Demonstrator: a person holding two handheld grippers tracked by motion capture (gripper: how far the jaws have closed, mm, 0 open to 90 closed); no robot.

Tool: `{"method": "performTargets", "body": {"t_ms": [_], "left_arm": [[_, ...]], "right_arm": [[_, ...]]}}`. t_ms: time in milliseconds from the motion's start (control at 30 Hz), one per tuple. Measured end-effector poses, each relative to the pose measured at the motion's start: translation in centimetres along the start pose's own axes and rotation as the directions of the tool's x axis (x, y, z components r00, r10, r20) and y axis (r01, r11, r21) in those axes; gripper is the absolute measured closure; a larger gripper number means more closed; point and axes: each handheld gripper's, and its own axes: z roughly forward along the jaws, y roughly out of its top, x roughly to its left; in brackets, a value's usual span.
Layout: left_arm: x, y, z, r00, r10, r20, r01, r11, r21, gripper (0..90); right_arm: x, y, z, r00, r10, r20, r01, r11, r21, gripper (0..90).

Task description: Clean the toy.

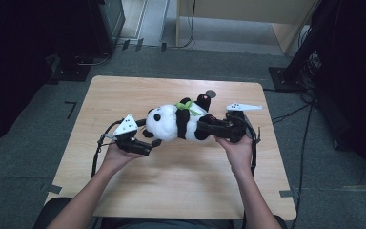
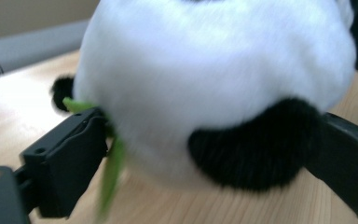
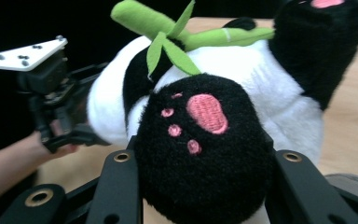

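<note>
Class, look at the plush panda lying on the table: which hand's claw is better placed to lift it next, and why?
The right claw: its jaws clamp the black-and-white plush panda's black foot with pink pads. The left claw stands wide around the head, without a clear grip.

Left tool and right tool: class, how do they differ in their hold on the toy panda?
The left tool stands wide open around the panda's white head; the right tool is clamped on a black foot. The left tool sits at the toy's head end, the right tool at its foot end. Both are black, two-jawed and hand-held.
</note>
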Motion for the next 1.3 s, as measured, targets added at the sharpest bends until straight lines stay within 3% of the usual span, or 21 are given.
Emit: {"method": "performTargets", "body": {"t_ms": [133,200,267,367,467,567,700,833,900,933,1067,1200,1300], "left_arm": [[-0.2,-0.2,0.1,0.9999,-0.010,-0.010,0.010,0.9999,-0.002,6.2],[-0.3,-0.3,0.1,0.9997,-0.010,-0.020,0.010,0.9999,-0.009,16.2],[0.0,-0.3,0.2,0.9989,-0.048,-0.003,0.048,0.9986,0.023,25.6],[0.0,-0.2,0.3,0.9984,-0.056,-0.007,0.057,0.9948,0.085,35.9],[0.0,0.0,0.4,0.9968,-0.080,0.002,0.079,0.9864,0.144,48.8],[0.3,0.3,0.3,0.9926,-0.120,0.020,0.114,0.9775,0.177,53.4],[0.7,0.8,-0.2,0.9867,-0.152,0.059,0.138,0.9712,0.194,57.8],[1.2,1.1,-0.8,0.9887,-0.146,0.036,0.135,0.9677,0.213,58.3],[1.8,1.2,-1.3,0.9839,-0.177,0.023,0.169,0.9651,0.200,58.2],[2.1,1.3,-1.5,0.9784,-0.205,0.026,0.197,0.9632,0.183,58.3],[2.6,2.0,-2.1,0.9730,-0.230,0.021,0.225,0.9633,0.147,57.8],[2.7,2.3,-2.0,0.9596,-0.278,0.045,0.268,0.9513,0.152,57.3],[2.6,2.5,-1.8,0.9494,-0.307,0.065,0.294,0.9426,0.159,56.7]], "right_arm": [[0.0,0.0,0.2,0.9997,0.004,-0.025,-0.004,1.000,0.008,61.4],[-0.1,-0.1,0.3,0.9992,0.013,-0.038,-0.012,1.000,0.007,61.5],[-0.1,-0.2,0.4,0.9995,0.009,-0.029,-0.009,1.000,0.014,61.2],[-0.2,-0.3,0.7,0.9999,-0.013,-0.002,0.013,0.999,0.044,59.7],[-0.2,-0.4,1.0,0.9984,-0.043,0.037,0.041,0.997,0.072,55.0],[-0.5,-0.6,1.3,0.9965,-0.062,0.055,0.058,0.994,0.088,50.9],[-0.8,-0.7,1.1,0.9900,-0.132,0.050,0.130,0.991,0.040,39.0],[-1.2,-0.7,0.0,0.9845,-0.175,0.016,0.175,0.982,-0.076,27.3],[-1.5,-0.8,-0.7,0.9799,-0.199,0.008,0.199,0.975,-0.095,24.5],[-1.7,-1.0,-0.8,0.9772,-0.212,0.013,0.212,0.972,-0.099,22.3],[-2.0,-2.1,-0.3,0.9687,-0.247,0.020,0.248,0.964,-0.091,16.4],[-1.8,-3.1,1.0,0.9579,-0.287,0.014,0.287,0.956,-0.053,10.9],[-1.6,-3.6,2.0,0.9552,-0.295,-0.029,0.294,0.956,-0.017,8.9]]}}
